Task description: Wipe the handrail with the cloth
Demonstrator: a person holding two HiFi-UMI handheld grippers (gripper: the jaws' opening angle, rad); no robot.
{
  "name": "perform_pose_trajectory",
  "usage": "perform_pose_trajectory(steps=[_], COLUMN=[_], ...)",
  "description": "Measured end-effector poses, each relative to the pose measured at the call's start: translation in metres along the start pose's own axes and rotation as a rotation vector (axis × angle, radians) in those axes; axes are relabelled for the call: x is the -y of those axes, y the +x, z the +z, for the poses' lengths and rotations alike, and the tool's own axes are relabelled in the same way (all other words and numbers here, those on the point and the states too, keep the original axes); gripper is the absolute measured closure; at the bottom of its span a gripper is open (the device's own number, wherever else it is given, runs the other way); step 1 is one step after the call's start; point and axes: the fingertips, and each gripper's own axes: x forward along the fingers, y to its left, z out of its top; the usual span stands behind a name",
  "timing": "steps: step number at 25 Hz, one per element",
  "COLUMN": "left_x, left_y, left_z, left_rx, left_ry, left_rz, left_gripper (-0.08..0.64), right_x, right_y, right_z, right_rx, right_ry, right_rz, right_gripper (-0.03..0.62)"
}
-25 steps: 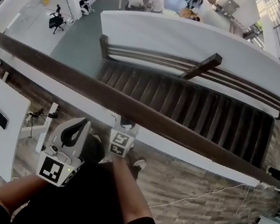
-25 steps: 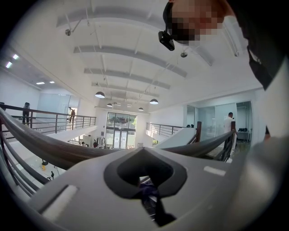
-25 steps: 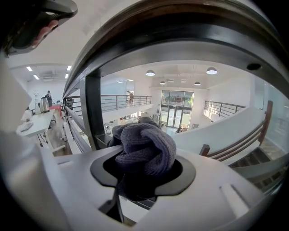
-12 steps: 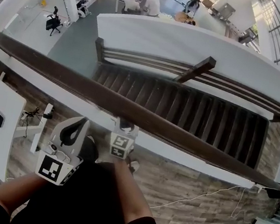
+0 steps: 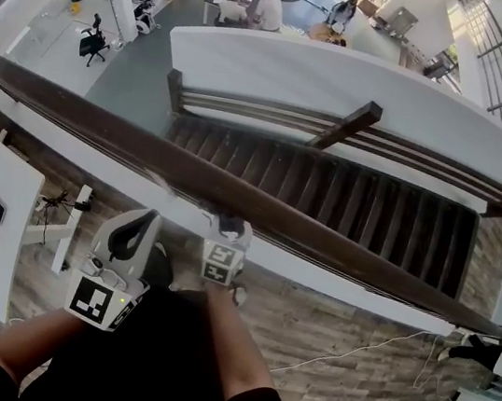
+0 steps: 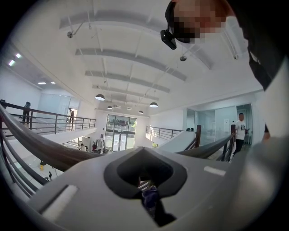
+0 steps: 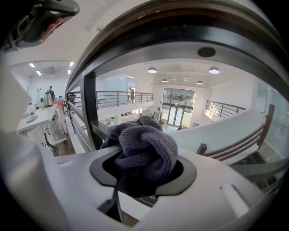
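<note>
Over the balcony edge, above the dark wooden staircase (image 5: 346,196), the long dark brown wooden handrail (image 5: 128,140) runs slantwise across in front of me. My left tool (image 5: 141,222) hangs low, beside the right one and apart from the rail, with its jaws closed together and gripping nothing. My right tool (image 5: 227,231) sits just under the rail, clenched on a bunched purple-grey knitted cloth (image 7: 145,149). The cloth bulges out between the jaws, close beneath the rail's underside; I cannot tell whether it touches the rail.
</note>
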Motion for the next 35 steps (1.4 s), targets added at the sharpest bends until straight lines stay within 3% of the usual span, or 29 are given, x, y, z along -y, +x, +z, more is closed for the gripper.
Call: perform_pose_trajectory(steps=[9, 35], left_x=[0.005, 0.057], left_y=[0.003, 0.017], left_z=[0.006, 0.015], left_rx=[-0.005, 0.032], left_ry=[0.016, 0.007], left_rz=[0.008, -0.035], left_gripper=[0.560, 0.560], right_x=[0.021, 0.075], right_y=[-0.006, -0.023], right_z=[-0.004, -0.025], right_rx=[0.001, -0.032], right_ry=[0.083, 0.102], right_rz=[-0.016, -0.011], right_gripper=[0.407, 0.403])
